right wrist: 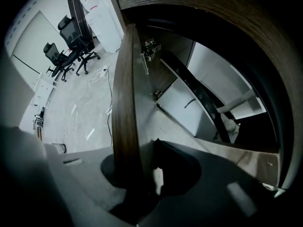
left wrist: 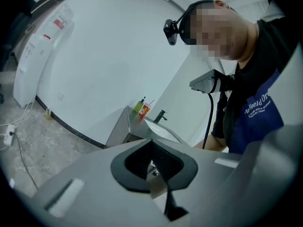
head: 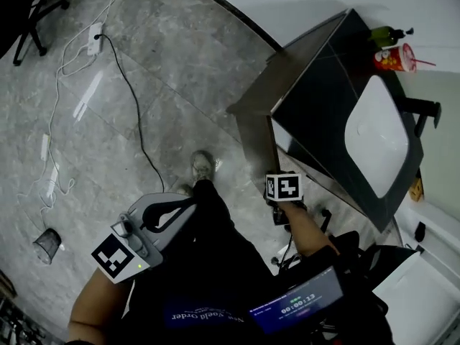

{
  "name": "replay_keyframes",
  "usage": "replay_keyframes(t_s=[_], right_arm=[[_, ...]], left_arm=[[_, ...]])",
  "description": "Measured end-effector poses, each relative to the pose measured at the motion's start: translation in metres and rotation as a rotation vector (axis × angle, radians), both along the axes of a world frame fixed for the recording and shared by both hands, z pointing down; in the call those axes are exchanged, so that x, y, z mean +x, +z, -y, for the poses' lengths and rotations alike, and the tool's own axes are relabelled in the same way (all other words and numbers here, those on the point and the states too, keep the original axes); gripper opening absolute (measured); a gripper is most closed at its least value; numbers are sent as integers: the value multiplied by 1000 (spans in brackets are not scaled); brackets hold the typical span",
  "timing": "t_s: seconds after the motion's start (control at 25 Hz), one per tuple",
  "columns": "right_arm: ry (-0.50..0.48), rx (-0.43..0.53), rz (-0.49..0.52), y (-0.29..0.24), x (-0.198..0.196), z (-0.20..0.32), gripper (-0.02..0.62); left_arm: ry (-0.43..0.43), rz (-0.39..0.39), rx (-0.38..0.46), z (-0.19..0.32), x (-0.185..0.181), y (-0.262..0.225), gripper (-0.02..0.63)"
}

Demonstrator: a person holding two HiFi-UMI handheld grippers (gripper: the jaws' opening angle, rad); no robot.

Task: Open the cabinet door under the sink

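Grey marble floor fills the head view, with a black cable and a white power strip at 11 o'clock; vanity at 2 o'clock, white sink in its dark top, green bottle and red cup at the far corner, black tap at 3 o'clock. Cabinet door stands swung out from the vanity, just right of centre; my right gripper sits at its near edge, marker cube on top. My left gripper hangs at 7 o'clock, well apart from the vanity.

Left gripper view: white wall behind; my left gripper has its jaws pressed together with nothing between them; past them the vanity, sink, bottle and cup; my dark shirt at 3 o'clock.

Right gripper view: my right gripper pinches the door's free edge, seen edge-on and running toward 12 o'clock; a hinge near the top; open cabinet interior at 3 o'clock with a pale pipe; office chairs at 10 o'clock.
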State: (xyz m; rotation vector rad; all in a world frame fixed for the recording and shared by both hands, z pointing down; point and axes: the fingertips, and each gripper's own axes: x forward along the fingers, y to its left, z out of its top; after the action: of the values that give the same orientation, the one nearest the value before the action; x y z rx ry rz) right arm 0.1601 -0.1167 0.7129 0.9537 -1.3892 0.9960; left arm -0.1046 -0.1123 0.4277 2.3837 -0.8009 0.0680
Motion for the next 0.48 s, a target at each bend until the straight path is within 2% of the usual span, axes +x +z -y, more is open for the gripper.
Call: replay_keyframes(t_s=[0.24, 0.48], right_arm=[[4, 3, 38, 0, -11, 0, 91], [3, 13, 43, -3, -16, 4, 92]], left_arm=[[83, 18, 0, 65, 35, -29, -2], [173, 15, -2, 100, 59, -31, -2]])
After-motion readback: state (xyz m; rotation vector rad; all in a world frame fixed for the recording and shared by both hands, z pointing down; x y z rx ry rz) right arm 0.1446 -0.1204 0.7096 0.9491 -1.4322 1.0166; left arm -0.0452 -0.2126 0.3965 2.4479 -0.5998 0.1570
